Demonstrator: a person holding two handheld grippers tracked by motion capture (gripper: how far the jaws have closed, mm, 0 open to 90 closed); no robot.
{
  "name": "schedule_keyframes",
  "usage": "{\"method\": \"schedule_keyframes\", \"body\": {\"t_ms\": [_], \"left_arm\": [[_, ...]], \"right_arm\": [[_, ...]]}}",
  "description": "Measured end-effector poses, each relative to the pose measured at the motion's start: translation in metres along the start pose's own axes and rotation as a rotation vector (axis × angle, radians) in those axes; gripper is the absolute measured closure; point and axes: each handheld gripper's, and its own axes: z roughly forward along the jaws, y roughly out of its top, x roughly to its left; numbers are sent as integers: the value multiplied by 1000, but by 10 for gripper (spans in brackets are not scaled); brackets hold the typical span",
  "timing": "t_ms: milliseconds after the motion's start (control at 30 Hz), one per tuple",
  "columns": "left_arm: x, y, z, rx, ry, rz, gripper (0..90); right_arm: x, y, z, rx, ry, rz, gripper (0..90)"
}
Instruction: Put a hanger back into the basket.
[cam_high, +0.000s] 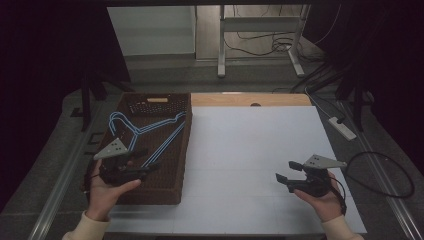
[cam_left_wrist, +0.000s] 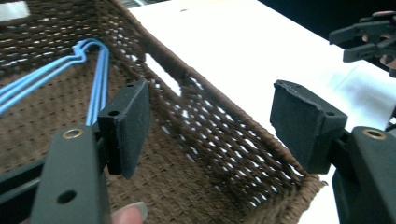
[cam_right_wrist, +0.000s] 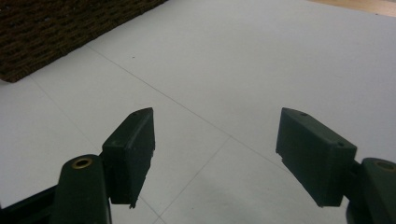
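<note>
Blue hangers (cam_high: 145, 132) lie flat in the basket (cam_high: 182, 150) at the table's left edge. Left gripper (cam_high: 145, 167) hovers over the near end, jaws spread, nothing between. Right gripper (cam_high: 286, 171) spread and empty near the right edge, likely on standby.

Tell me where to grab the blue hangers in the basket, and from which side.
Grip the blue hangers on their straight bundled wires, coming from above with the left gripper: they lie flat in the basket, whose woven walls block any sideways approach.

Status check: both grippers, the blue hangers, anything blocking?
Left gripper open over basket. Right gripper open, above white table. Blue hangers in basket, unheld. Nothing blocking.
</note>
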Motion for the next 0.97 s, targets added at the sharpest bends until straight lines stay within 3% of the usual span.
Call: {"method": "schedule_keyframes", "body": {"t_ms": [267,400,967], "left_arm": [[-10,-17,5,-30,-25,1,300],[-16,-23,7,-21,-26,26,300],[-19,-22,7,-30,-17,46,296]], "right_arm": [[-2,-6,-11,-25,13,25,291],[-3,-7,-13,-30,15,23,292],[-2,-6,-13,-33,26,12,293]]}}
